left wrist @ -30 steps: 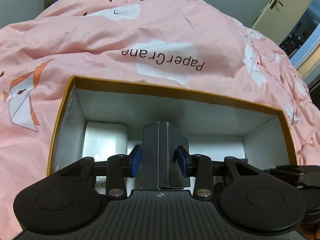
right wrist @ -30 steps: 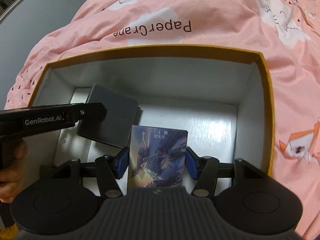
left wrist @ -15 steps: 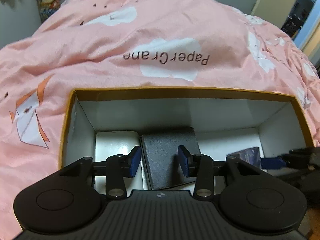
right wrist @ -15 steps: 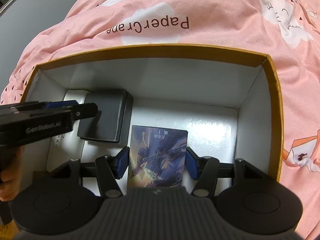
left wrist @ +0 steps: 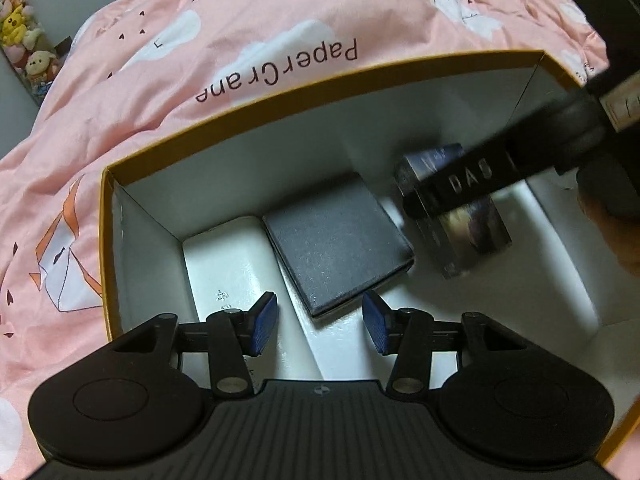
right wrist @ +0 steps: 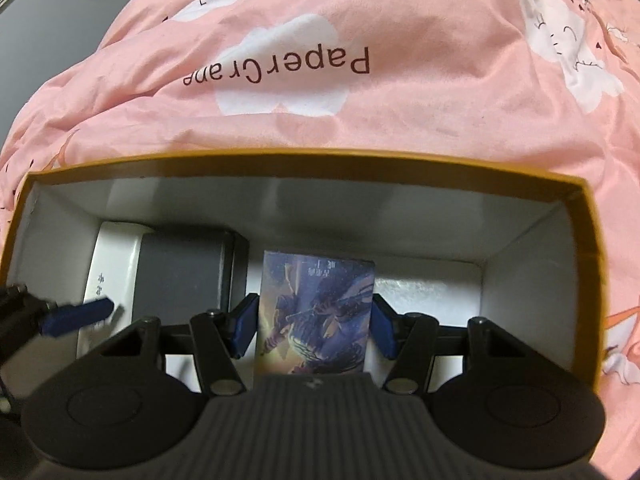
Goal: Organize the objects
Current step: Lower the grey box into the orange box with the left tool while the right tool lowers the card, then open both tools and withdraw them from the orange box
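Note:
An open carton (left wrist: 320,88) with an orange rim (right wrist: 304,160) and white inside lies on the bed. On its floor a white box (left wrist: 228,264) lies at the left, and a dark grey box (left wrist: 336,240) lies flat beside it. My left gripper (left wrist: 320,326) hovers over the grey box's near edge; its jaws are opening and the pads are clear of the box. My right gripper (right wrist: 315,330) is shut on a blue illustrated box (right wrist: 316,312), held low in the carton to the right of the grey box (right wrist: 184,276). One left fingertip (right wrist: 76,316) shows at the left edge.
A pink duvet (left wrist: 240,40) printed with "PaperCrane" surrounds the carton. Plush toys (left wrist: 20,12) sit on a shelf at the far left. A hand (left wrist: 612,232) holds the right gripper at the carton's right side, where bare white floor (right wrist: 432,288) shows.
The left gripper released the grey box, which went from upright between the pads to flat on the carton floor, and its jaws widened. The right gripper carried the illustrated box deeper into the carton.

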A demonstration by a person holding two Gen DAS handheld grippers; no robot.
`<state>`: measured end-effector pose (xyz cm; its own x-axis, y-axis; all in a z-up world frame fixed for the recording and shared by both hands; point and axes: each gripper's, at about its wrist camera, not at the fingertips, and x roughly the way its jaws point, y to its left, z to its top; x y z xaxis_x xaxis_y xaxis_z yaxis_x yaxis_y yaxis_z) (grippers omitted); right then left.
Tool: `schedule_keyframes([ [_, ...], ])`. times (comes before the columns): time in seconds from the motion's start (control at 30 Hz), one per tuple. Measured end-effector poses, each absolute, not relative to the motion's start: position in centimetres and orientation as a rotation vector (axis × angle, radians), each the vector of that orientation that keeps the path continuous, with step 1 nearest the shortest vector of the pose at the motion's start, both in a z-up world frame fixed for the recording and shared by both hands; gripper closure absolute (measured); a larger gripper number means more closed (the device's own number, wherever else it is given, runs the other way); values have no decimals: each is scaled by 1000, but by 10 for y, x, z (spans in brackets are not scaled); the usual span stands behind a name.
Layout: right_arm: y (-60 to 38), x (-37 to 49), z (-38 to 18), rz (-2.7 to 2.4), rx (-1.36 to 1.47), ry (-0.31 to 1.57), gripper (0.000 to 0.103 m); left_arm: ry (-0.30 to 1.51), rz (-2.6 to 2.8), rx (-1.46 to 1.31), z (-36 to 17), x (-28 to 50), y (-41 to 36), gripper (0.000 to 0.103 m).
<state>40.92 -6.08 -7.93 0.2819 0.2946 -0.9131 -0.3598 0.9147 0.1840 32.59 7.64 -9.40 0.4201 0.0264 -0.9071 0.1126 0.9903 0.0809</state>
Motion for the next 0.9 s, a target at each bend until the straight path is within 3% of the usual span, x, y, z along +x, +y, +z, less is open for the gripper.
schedule_keyframes([
  [0.47,-65,411,-72,527,47,1176,41,1131,19,104,-97,331,82,54],
  [0.9,-57,370,-79,667,-433,1197,44,1009,101,-49,-62,291,86,54],
])
